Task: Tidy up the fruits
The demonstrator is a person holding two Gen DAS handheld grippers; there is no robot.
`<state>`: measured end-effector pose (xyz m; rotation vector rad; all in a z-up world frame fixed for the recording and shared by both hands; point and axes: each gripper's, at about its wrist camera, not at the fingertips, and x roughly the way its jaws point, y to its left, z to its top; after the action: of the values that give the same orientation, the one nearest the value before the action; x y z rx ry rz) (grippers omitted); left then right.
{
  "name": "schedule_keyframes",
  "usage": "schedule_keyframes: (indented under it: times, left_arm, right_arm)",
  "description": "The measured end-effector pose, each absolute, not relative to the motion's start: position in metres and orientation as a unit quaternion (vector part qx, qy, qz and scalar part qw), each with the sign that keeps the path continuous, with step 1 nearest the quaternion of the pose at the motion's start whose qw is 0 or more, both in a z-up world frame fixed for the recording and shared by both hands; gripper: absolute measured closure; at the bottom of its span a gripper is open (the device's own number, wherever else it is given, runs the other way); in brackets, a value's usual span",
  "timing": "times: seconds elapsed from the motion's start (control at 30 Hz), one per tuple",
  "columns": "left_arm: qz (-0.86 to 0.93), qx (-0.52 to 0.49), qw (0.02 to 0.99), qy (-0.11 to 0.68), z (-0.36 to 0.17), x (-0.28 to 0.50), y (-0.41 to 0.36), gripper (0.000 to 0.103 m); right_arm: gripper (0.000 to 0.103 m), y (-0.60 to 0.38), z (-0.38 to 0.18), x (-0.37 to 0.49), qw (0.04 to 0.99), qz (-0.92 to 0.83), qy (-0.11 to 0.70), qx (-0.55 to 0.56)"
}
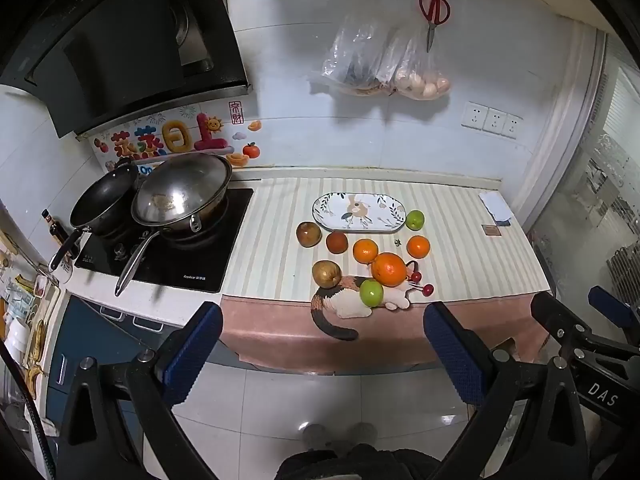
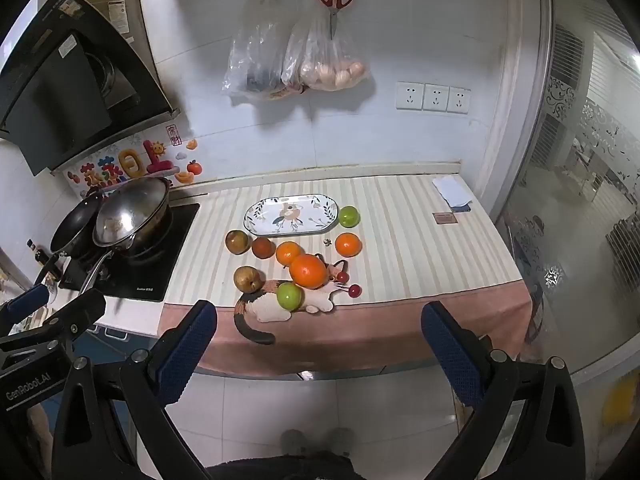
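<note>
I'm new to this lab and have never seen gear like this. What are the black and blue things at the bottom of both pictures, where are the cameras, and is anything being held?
They are two hand-held grippers; a person holds one in each hand. Each picture comes from a camera on one gripper, looking along its blue-padded fingers: the left gripper and the right gripper. Both stand wide open and hold nothing. Ahead is a counter with a striped cloth. On it lie an empty patterned plate, several oranges, the largest in front, green apples, brownish fruits and a cat-shaped mat. Two pans sit on the stove at left.
</note>
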<state>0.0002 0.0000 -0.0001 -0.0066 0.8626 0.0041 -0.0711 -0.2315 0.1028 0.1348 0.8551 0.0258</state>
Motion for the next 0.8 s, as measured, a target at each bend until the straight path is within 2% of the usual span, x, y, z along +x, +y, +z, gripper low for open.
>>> schedule_keyframes:
  times: [0.8]
  left_arm:
    - [-0.002, -0.01, 0.91, 0.415, 0.0, -0.01, -0.004, 0.0]
  right_arm:
    - [0.0, -0.24, 0.11, -0.085, 0.911, 0.009, 0.408, 0.058]
